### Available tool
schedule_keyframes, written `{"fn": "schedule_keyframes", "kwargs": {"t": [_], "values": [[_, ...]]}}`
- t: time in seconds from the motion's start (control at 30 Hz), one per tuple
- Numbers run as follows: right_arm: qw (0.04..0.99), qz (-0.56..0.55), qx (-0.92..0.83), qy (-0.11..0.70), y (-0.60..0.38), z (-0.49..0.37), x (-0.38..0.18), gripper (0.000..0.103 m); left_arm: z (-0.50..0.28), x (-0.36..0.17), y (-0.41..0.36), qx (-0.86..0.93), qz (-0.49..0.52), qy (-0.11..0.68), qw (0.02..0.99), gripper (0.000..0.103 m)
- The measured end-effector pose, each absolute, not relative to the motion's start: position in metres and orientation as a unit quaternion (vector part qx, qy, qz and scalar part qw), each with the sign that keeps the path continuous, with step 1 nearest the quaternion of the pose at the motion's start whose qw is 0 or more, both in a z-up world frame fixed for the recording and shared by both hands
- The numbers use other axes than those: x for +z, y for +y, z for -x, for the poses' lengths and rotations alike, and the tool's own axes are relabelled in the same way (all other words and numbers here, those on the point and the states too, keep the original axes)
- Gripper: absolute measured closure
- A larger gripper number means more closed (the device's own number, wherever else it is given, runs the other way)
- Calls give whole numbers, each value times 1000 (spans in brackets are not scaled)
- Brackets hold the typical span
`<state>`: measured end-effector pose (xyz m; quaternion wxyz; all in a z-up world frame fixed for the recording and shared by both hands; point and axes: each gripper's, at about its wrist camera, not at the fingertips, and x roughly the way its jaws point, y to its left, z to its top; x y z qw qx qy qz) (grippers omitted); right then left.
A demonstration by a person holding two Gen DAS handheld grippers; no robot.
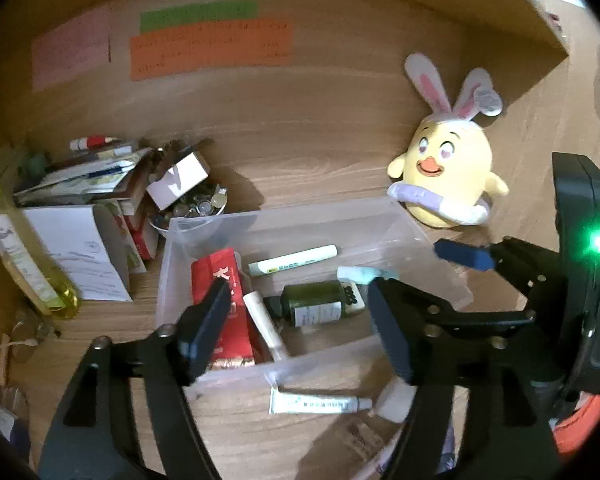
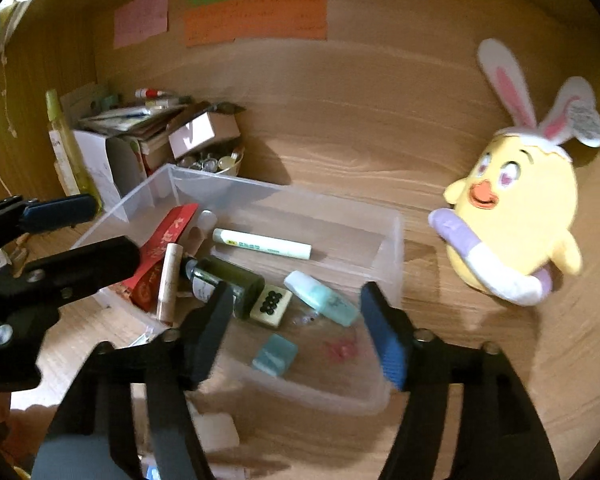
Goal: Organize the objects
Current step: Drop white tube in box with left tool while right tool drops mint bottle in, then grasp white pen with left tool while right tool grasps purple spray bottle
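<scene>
Both hand-held grippers, left (image 1: 300, 324) and right (image 2: 296, 332), stand apart, empty. Ointment tube (image 1: 320, 404), lower centre on counter (image 1: 300, 160): light, soft; pinch mid-body.

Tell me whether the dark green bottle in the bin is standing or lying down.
Lying down. The bottle rests on its side on the floor of the clear bin, cap end toward the red packet.
</scene>
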<state>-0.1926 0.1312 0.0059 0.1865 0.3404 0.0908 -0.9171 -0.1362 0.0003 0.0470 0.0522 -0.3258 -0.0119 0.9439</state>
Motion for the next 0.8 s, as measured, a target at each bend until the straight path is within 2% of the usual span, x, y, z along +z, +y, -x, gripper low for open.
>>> {"fn": "schedule_keyframes", "kwargs": {"t": [0.1,0.2,0.7,0.77,0.8], "values": [[181,-332,-922,85,142,178,12,29,122,47,3,944,324,-7,55,19],[179,-327,-924,84,151,161,13,27,109,41,6,942,331,-5,59,17],[223,-398,-888,62,156,80,-43,27,66,-41,22,903,419,-1,90,17],[226,-402,-884,70,152,71,-50,27,64,-49,20,899,428,-6,92,20],[228,-405,-882,73,150,66,-54,27,63,-52,19,896,433,-11,95,27]]}}
